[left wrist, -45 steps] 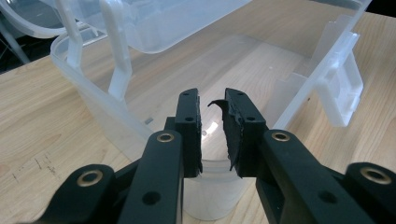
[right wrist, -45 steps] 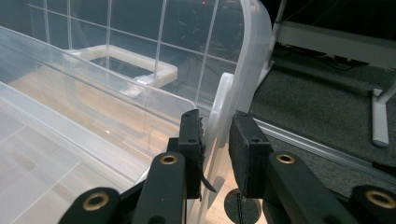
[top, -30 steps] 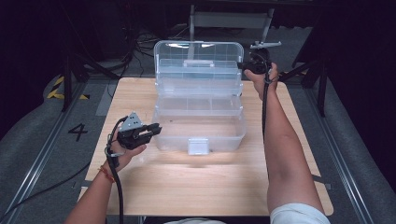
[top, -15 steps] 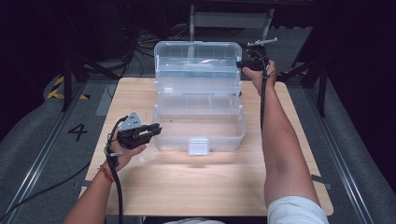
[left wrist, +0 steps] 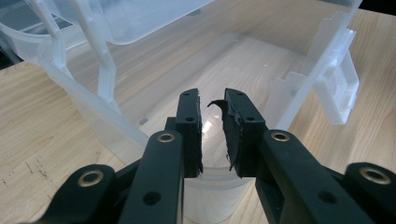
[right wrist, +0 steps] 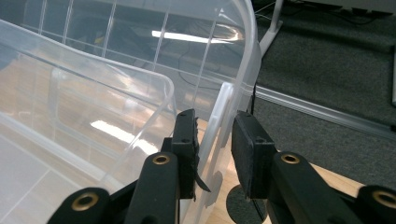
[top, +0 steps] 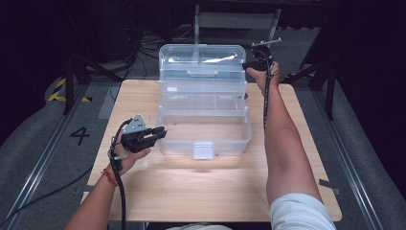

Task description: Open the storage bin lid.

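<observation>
My right gripper has its jaws spread either side of the right edge of the raised lid; a gap shows on the outer side, so I record no firm grasp. My left gripper has its jaws parted a little, straddling the left wall of the box, not clenched on it. The clear plastic toolbox stands open at the middle of the wooden table, lid upright at the far side, tiered trays stepped back, front latch facing near. My right forearm runs along the box's right side.
</observation>
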`<state>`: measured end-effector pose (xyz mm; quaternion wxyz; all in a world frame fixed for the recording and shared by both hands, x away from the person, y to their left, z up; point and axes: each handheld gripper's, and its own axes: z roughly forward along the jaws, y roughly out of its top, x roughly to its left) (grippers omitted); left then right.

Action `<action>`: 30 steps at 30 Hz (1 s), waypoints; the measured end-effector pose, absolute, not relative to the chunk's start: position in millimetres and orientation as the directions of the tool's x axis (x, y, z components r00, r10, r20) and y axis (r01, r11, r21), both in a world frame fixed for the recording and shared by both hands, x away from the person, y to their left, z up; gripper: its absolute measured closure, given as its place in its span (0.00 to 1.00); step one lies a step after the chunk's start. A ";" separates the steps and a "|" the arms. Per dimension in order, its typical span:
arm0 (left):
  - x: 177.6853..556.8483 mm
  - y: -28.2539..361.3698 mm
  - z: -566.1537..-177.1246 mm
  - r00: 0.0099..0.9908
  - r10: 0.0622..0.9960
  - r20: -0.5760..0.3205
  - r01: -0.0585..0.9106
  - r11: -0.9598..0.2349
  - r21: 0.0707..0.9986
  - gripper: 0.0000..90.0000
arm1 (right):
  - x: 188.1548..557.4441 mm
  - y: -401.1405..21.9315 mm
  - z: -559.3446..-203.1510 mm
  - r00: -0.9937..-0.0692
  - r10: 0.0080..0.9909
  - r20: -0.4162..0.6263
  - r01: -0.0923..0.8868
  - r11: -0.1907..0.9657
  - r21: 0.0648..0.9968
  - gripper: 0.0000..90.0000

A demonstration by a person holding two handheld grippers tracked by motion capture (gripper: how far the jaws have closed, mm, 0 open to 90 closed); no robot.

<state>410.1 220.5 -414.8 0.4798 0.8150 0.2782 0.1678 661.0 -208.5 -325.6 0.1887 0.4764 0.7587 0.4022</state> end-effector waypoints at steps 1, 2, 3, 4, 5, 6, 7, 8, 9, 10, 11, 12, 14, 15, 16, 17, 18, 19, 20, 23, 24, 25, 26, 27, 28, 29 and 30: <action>410.1 220.5 -414.8 0.789 0.615 0.006 0.293 -0.385 0.875 0.86 | 662.3 -208.5 -327.0 -0.471 0.876 0.098 0.572 0.219 0.790 0.80; 410.1 220.5 -414.8 0.789 0.615 0.006 0.293 -0.385 0.875 0.86 | 662.3 -208.5 -327.0 -0.471 0.876 0.098 0.572 0.219 0.790 0.80; 410.0 220.3 -415.0 0.790 0.614 0.002 0.296 -0.383 0.875 0.86 | 663.1 -208.0 -327.8 -0.468 0.877 0.104 0.575 0.213 0.790 0.80; 409.9 220.3 -415.1 0.790 0.613 0.000 0.298 -0.384 0.874 0.86 | 664.1 -207.8 -328.7 -0.465 0.879 0.104 0.577 0.212 0.789 0.80; 409.7 220.1 -415.0 0.789 0.614 0.000 0.299 -0.384 0.873 0.86 | 665.0 -207.6 -329.6 -0.463 0.880 0.109 0.580 0.207 0.788 0.80; 409.6 220.1 -414.9 0.789 0.615 0.001 0.299 -0.385 0.873 0.86 | 665.8 -207.6 -330.3 -0.461 0.881 0.109 0.581 0.207 0.787 0.80; 409.6 220.0 -414.9 0.789 0.615 0.001 0.299 -0.384 0.873 0.86 | 666.2 -207.4 -330.8 -0.458 0.882 0.112 0.584 0.204 0.785 0.80; 409.6 220.1 -415.0 0.789 0.614 0.001 0.298 -0.384 0.874 0.86 | 666.8 -207.7 -331.6 -0.458 0.882 0.111 0.586 0.205 0.784 0.80; 409.6 220.0 -414.9 0.789 0.615 0.001 0.298 -0.385 0.874 0.86 | 667.3 -207.9 -332.4 -0.456 0.882 0.117 0.588 0.200 0.784 0.80; 409.6 220.0 -414.9 0.789 0.615 0.002 0.298 -0.385 0.873 0.86 | 667.9 -208.1 -333.2 -0.456 0.883 0.116 0.588 0.200 0.784 0.80; 409.7 219.9 -415.0 0.789 0.615 0.003 0.297 -0.385 0.874 0.86 | 668.3 -208.3 -333.9 -0.456 0.882 0.120 0.586 0.197 0.786 0.80; 410.1 220.0 -414.9 0.788 0.616 0.010 0.293 -0.389 0.874 0.86 | 668.8 -208.3 -334.7 -0.455 0.883 0.119 0.585 0.195 0.787 0.80; 410.2 219.3 -415.1 0.787 0.617 0.010 0.293 -0.387 0.874 0.86 | 670.0 -208.1 -336.2 -0.451 0.884 0.124 0.589 0.190 0.786 0.80; 410.0 219.3 -415.0 0.787 0.617 0.010 0.295 -0.389 0.873 0.86 | 670.7 -208.0 -336.8 -0.450 0.884 0.127 0.590 0.188 0.785 0.79; 409.6 219.4 -414.9 0.785 0.620 0.011 0.296 -0.390 0.872 0.86 | 671.4 -207.8 -337.8 -0.446 0.886 0.127 0.591 0.184 0.785 0.79; 409.5 219.3 -414.9 0.784 0.620 0.012 0.296 -0.391 0.872 0.86 | 671.9 -207.7 -339.0 -0.442 0.887 0.134 0.591 0.176 0.787 0.79; 409.2 219.0 -414.9 0.784 0.621 0.010 0.298 -0.390 0.872 0.86 | 672.3 -207.8 -340.2 -0.439 0.888 0.135 0.593 0.174 0.786 0.79; 409.2 219.1 -414.7 0.783 0.622 0.015 0.295 -0.393 0.871 0.86 | 672.4 -207.7 -341.4 -0.434 0.890 0.138 0.593 0.167 0.787 0.79; 409.1 218.8 -414.7 0.782 0.623 0.016 0.294 -0.393 0.871 0.86 | 672.6 -207.7 -342.2 -0.432 0.890 0.142 0.593 0.162 0.789 0.79; 408.3 218.4 -414.5 0.779 0.626 0.016 0.297 -0.392 0.870 0.86 | 672.5 -206.7 -342.5 -0.429 0.892 0.142 0.594 0.160 0.789 0.79; 408.2 218.7 -414.4 0.779 0.627 0.018 0.296 -0.393 0.871 0.86 | 672.7 -206.4 -342.7 -0.427 0.894 0.138 0.593 0.161 0.789 0.79; 408.3 218.8 -414.5 0.779 0.626 0.017 0.296 -0.392 0.871 0.86 | 672.7 -206.1 -342.9 -0.425 0.895 0.136 0.593 0.161 0.789 0.79; 408.4 218.8 -414.5 0.780 0.626 0.017 0.296 -0.392 0.871 0.86 | 672.7 -205.9 -343.4 -0.423 0.895 0.139 0.593 0.158 0.789 0.78; 408.5 218.9 -414.5 0.781 0.625 0.018 0.294 -0.393 0.871 0.86 | 672.9 -205.8 -344.0 -0.420 0.896 0.143 0.595 0.153 0.789 0.78; 408.6 219.0 -414.4 0.781 0.624 0.019 0.293 -0.394 0.871 0.86 | 673.3 -206.1 -344.6 -0.419 0.897 0.141 0.596 0.154 0.788 0.78; 408.7 219.0 -414.4 0.781 0.624 0.020 0.293 -0.394 0.871 0.86 | 673.7 -205.5 -345.4 -0.415 0.899 0.138 0.596 0.154 0.788 0.78; 408.6 219.0 -414.4 0.781 0.624 0.019 0.293 -0.394 0.871 0.86 | 673.9 -204.9 -345.7 -0.415 0.900 0.135 0.595 0.156 0.789 0.78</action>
